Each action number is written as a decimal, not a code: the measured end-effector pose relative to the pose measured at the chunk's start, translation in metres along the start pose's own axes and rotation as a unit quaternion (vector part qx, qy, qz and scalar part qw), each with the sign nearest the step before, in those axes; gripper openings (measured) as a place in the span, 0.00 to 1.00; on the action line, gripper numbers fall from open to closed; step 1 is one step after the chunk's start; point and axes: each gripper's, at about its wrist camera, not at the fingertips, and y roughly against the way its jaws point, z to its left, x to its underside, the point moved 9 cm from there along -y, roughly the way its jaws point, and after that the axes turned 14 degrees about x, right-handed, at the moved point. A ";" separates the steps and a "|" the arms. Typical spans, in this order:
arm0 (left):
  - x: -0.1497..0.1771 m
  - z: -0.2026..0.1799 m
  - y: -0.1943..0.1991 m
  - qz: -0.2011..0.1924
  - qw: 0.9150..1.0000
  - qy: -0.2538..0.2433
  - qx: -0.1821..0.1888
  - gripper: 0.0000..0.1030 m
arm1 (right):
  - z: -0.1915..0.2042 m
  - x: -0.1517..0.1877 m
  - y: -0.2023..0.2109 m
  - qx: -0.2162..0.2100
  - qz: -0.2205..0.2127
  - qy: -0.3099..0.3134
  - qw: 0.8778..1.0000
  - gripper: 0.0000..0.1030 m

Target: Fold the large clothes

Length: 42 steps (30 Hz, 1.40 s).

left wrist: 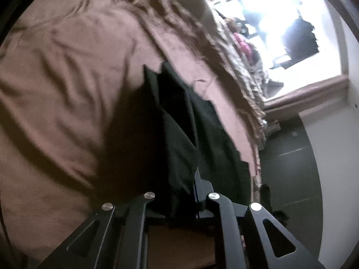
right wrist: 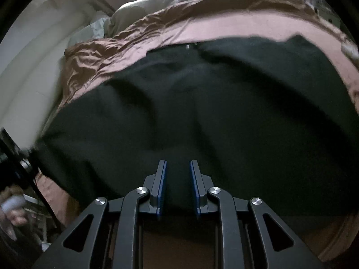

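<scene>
A large dark garment (right wrist: 202, 103) lies spread across a bed with a brown cover (right wrist: 202, 31). In the left wrist view a fold of this dark garment (left wrist: 179, 116) rises off the brown cover (left wrist: 67, 78) and bunches between the jaws. My left gripper (left wrist: 179, 179) is shut on it, and the cloth hides most of both fingers. My right gripper (right wrist: 178, 163) hovers over the near part of the garment. Its blue pads (right wrist: 165, 174) stand a little apart with nothing pinched between them. A blurred hand (right wrist: 13, 213) shows at the lower left edge of the right wrist view.
A patterned blanket (left wrist: 242, 78) runs along the bed's far side under a bright window (left wrist: 280, 33). Dark floor (left wrist: 291, 168) and a white wall (left wrist: 332, 157) lie to the right of the bed. Pale pillows (right wrist: 94, 29) sit at the bed's far left corner.
</scene>
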 end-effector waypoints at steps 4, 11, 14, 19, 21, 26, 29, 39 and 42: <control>0.000 -0.049 -0.012 0.009 0.999 -0.042 0.021 0.12 | -0.001 0.007 -0.012 0.003 0.021 -0.008 1.000 0.17; 0.006 -0.130 -0.048 0.035 0.993 -0.102 0.053 0.11 | -0.008 0.006 -0.013 -0.019 0.039 -0.014 0.999 0.17; 0.011 -0.155 -0.068 0.048 0.990 -0.122 0.058 0.11 | -0.014 0.001 -0.007 -0.035 0.040 -0.031 0.998 0.17; 0.020 -0.196 -0.094 0.067 0.983 -0.155 0.069 0.11 | -0.042 -0.010 0.031 -0.058 -0.007 -0.086 0.995 0.17; 0.027 -0.213 -0.105 0.077 0.980 -0.168 0.072 0.11 | -0.056 -0.018 0.051 -0.080 -0.022 -0.110 0.990 0.17; 0.048 -0.244 -0.135 0.104 0.973 -0.193 0.076 0.11 | -0.103 -0.037 0.112 -0.122 -0.067 -0.157 0.978 0.17; 0.059 -0.257 -0.153 0.120 0.969 -0.201 0.077 0.11 | -0.145 -0.044 0.147 -0.113 -0.105 -0.181 0.971 0.20; 0.133 -0.275 -0.260 0.209 0.952 -0.216 0.064 0.12 | -0.264 -0.012 0.175 -0.077 -0.140 -0.248 0.956 0.80; 0.171 -0.260 -0.298 0.264 0.939 -0.216 0.035 0.17 | -0.280 0.008 0.157 -0.074 -0.115 -0.265 0.954 0.80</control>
